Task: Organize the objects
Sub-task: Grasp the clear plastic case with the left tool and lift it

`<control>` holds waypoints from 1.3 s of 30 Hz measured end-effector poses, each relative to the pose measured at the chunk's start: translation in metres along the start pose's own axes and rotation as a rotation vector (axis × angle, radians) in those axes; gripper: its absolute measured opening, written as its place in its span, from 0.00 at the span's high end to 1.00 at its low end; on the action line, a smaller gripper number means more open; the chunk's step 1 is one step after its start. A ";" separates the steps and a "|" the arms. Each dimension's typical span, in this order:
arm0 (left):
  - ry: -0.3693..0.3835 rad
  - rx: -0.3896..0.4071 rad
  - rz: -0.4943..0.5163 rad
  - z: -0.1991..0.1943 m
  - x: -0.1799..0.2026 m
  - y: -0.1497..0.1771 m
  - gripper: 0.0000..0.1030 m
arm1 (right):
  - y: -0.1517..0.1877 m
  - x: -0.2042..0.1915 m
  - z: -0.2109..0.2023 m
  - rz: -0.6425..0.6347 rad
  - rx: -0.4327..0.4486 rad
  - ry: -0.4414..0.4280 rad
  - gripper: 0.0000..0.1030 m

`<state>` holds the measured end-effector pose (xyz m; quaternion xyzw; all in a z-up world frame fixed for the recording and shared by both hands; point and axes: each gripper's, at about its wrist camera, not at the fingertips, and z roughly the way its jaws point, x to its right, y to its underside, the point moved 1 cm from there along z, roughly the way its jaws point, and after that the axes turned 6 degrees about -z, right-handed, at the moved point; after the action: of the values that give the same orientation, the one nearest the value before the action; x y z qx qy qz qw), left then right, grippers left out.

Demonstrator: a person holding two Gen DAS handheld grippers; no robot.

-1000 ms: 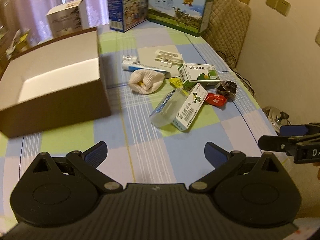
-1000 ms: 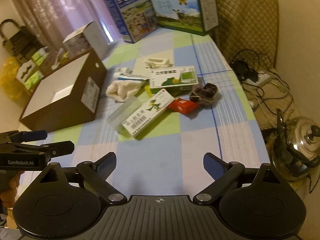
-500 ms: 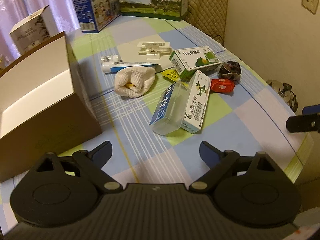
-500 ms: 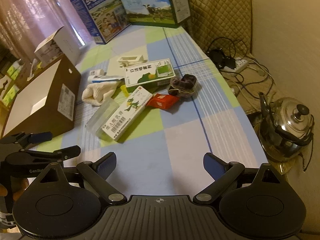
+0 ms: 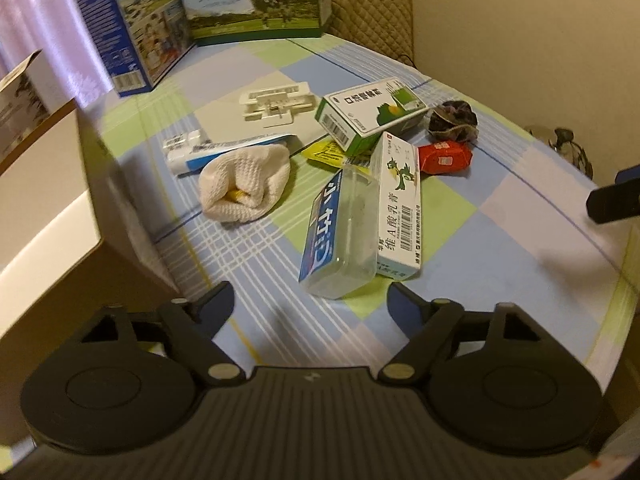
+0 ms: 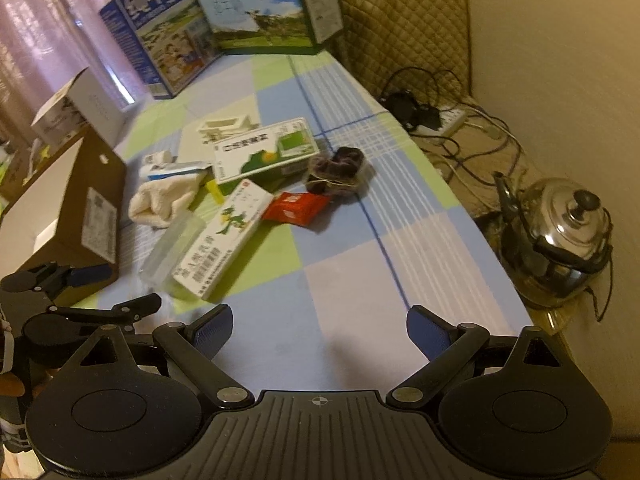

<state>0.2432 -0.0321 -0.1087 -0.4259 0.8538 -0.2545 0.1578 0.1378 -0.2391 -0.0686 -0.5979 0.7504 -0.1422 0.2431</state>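
A pile of small items lies on the checked tablecloth: a clear plastic case (image 5: 344,236), a white dragon-print box (image 5: 400,208), a green-and-white box (image 5: 368,116), a red packet (image 5: 444,158), a dark scrunchie (image 5: 452,122), a white cloth (image 5: 244,184), a toothpaste tube (image 5: 208,148) and a white plastic holder (image 5: 276,104). An open brown cardboard box (image 5: 48,200) stands at the left. My left gripper (image 5: 310,304) is open and empty, just short of the clear case. My right gripper (image 6: 320,330) is open and empty over bare tablecloth, with the dragon-print box (image 6: 224,236) ahead to its left.
Two large milk cartons (image 6: 208,32) stand at the far end of the table, and a small white box (image 6: 76,108) behind the brown one (image 6: 64,208). A steel kettle (image 6: 560,232) and a power strip with cables (image 6: 444,120) lie on the floor right of the table edge.
Both grippers have moved forward toward the pile, which now looks larger and closer. The left gripper has come close to the clear case. Both stay open.
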 end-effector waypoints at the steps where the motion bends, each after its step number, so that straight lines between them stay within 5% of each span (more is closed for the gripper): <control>1: 0.002 -0.003 0.013 0.004 0.002 -0.001 0.29 | 0.000 0.002 0.001 0.010 -0.002 0.008 0.11; 7: 0.010 0.010 0.102 0.023 0.015 -0.005 0.36 | 0.004 0.009 0.000 0.049 -0.003 0.043 0.11; 13: 0.032 0.001 0.089 0.033 0.008 -0.004 0.75 | 0.011 0.018 0.002 0.081 -0.025 0.065 0.11; 25: 0.080 -0.093 -0.201 0.008 -0.028 0.023 0.72 | -0.007 0.024 0.024 0.017 -0.052 0.020 0.11; 30: 0.052 -0.075 -0.207 0.002 -0.026 0.013 0.51 | -0.022 0.028 0.027 -0.019 -0.035 -0.001 0.11; 39: -0.023 -0.096 -0.157 0.029 -0.018 -0.017 0.57 | -0.026 0.050 0.028 -0.012 -0.035 -0.024 0.11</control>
<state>0.2791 -0.0349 -0.1217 -0.5017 0.8271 -0.2197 0.1266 0.1659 -0.2922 -0.0883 -0.6084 0.7461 -0.1233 0.2408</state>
